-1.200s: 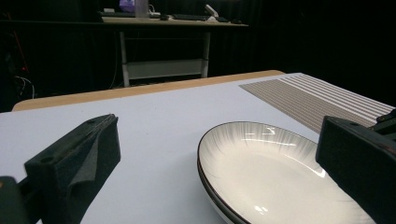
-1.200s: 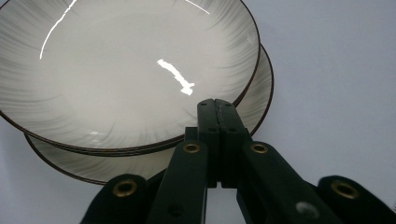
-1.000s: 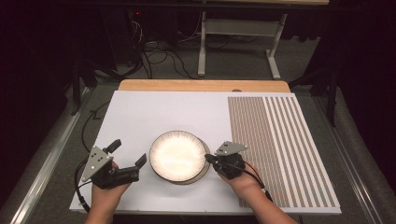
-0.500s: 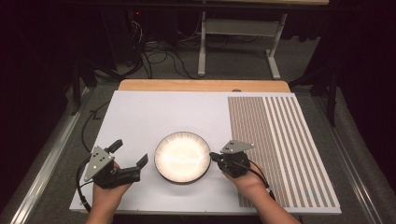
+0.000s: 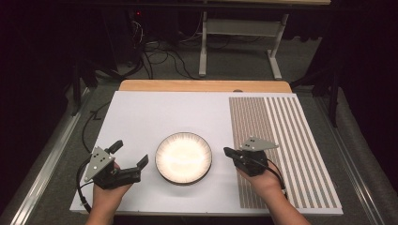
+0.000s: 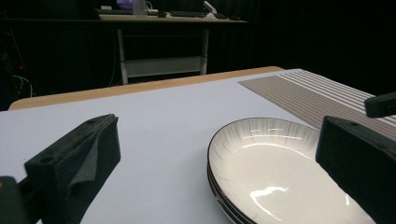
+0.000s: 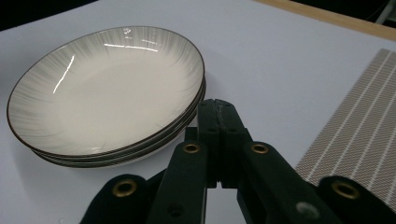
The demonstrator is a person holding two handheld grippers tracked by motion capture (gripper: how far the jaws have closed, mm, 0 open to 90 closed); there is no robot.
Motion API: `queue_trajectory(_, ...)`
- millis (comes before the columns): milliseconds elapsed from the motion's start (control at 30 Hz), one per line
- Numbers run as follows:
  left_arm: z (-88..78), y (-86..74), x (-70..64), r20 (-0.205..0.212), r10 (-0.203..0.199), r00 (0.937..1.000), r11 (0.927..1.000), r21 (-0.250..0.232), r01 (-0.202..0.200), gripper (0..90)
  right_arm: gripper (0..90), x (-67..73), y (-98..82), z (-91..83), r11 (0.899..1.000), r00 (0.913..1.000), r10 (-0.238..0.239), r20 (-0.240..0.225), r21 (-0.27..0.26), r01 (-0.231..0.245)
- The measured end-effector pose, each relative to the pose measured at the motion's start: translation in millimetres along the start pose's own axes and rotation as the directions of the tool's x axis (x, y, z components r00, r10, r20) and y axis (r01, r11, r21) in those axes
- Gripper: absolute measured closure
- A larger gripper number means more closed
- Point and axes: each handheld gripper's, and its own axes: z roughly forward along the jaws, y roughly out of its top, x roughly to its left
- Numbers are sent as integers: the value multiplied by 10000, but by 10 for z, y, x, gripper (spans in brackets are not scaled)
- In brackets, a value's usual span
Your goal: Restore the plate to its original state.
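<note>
Right gripper view: glossy white ceramic plates [image 7: 105,93], stacked near the mat's front edge, look slippery, fragile; grip the rim. Right gripper [image 7: 219,108] pinched together, left gripper [image 5: 129,155] spread apart.

Bare table [image 5: 155,117] surrounds the stacked plates [image 5: 183,157]; mat [image 5: 281,140] lies flat.

A dark room is seen beyond the white table [image 5: 155,112]. Grey carpet [image 5: 56,154] is laid around it. At twelve o'clock a desk frame [image 5: 234,33] is placed, and cables [image 5: 159,54] are tangled at eleven o'clock.
</note>
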Motion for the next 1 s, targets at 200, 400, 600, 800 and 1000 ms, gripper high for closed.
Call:
queue_trajectory(200, 10, -7, 2, 15, 18, 10000, 10000, 51, -18, 8, 856, -173, -62, -274, 9979, 9988, 412, 267, -512, -398)
queue_trajectory(400, 15, -13, 13, 16, -2, 10000, 10000, 75, 2, 8, 700, -284, -131, -500, 9936, 9962, 698, 517, -928, -648)
queue_trajectory(600, 20, -9, 15, 17, 30, 10000, 10000, 57, -31, 8, 372, -398, -294, -758, 9852, 9933, 809, 823, -1579, -672)
queue_trajectory(800, 24, 2, -4, 78, 110, 9999, 9999, 33, -110, 8, 68, -401, -366, -844, 9829, 9930, 623, 999, -1790, -437)
queue_trajectory(1000, 20, 6, -11, 87, 144, 9999, 9999, 21, -144, 5, 5, -323, -366, -866, 9801, 9897, 419, 1372, -1982, -140)
